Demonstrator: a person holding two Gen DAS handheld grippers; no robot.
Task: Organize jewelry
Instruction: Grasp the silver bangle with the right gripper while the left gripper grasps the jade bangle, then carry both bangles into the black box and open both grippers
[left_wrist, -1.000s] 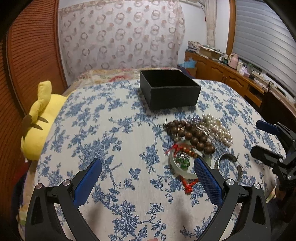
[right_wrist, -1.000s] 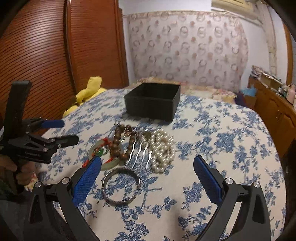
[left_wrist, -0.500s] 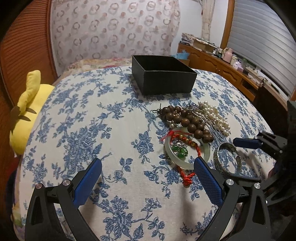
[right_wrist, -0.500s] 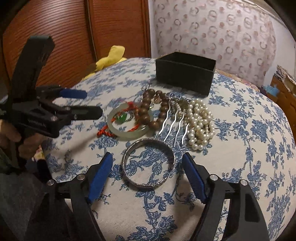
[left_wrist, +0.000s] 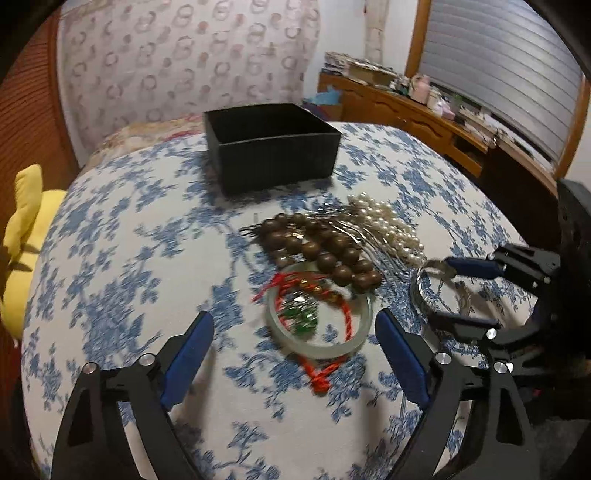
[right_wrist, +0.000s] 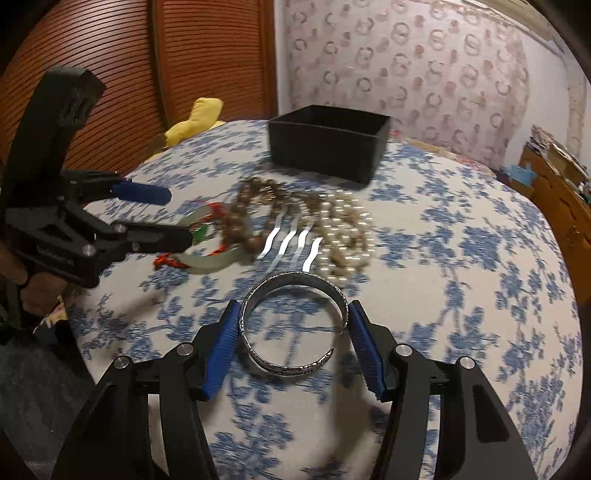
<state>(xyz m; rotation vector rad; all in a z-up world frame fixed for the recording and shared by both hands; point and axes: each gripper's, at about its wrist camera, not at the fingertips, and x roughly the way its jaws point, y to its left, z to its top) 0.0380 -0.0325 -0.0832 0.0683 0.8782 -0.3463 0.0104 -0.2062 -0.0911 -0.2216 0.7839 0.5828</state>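
A silver cuff bangle (right_wrist: 295, 325) lies on the blue-flowered cloth between the blue pads of my right gripper (right_wrist: 293, 321), which is open around it, pads close to its sides. My left gripper (left_wrist: 293, 336) is open just in front of a pale jade bangle (left_wrist: 319, 325) with a red cord and green beads. Brown wooden beads (left_wrist: 317, 251), silver hair pins (right_wrist: 291, 243) and a pearl strand (right_wrist: 343, 236) lie behind. An open black box (left_wrist: 273, 147) stands at the back. The right gripper also shows in the left wrist view (left_wrist: 454, 291).
A yellow plush toy (left_wrist: 22, 236) lies off the cloth's left edge. A wooden sideboard (left_wrist: 424, 118) with clutter runs along the right under a shuttered window. Ribbed wooden doors (right_wrist: 110, 92) stand to the left. A patterned curtain (left_wrist: 184, 66) hangs behind.
My right gripper moved forward and narrowed, so the silver bangle now sits between its pads. My left gripper moved closer to the jade bangle.
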